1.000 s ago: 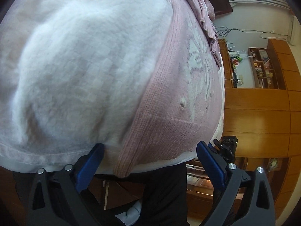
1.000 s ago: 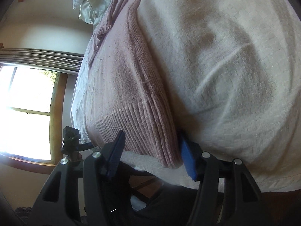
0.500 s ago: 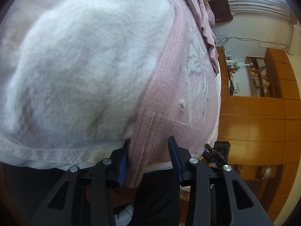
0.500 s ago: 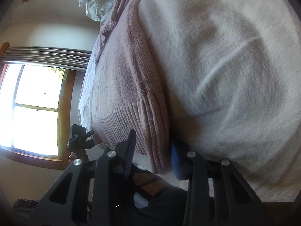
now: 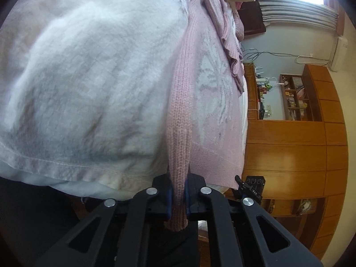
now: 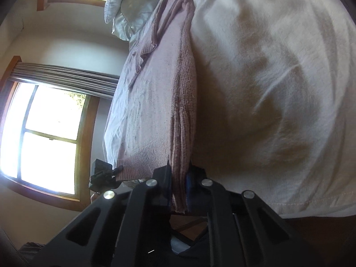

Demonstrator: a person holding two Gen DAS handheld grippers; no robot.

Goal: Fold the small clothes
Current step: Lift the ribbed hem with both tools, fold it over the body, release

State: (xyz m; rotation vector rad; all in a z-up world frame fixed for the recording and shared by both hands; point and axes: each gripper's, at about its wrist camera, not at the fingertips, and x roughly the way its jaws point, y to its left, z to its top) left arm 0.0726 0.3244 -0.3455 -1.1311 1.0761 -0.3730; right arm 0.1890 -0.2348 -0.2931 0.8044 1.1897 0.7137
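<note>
A pink knitted sweater with a pale pattern lies spread on a white blanket over a bed. My left gripper is shut on one bottom corner of the sweater, its ribbed edge pinched between the blue pads. In the right wrist view the same sweater stretches away, and my right gripper is shut on the opposite bottom corner at the ribbed hem. Each view shows the other gripper small beyond the hem. The sweater's sleeves bunch at the far end.
The white blanket fills much of both views. A pillow lies at the bed's far end. Wooden cabinets and shelves stand beyond the bed on one side, a bright window on the other.
Both grippers went from open to shut, closing onto the sweater's two bottom corners over the last second.
</note>
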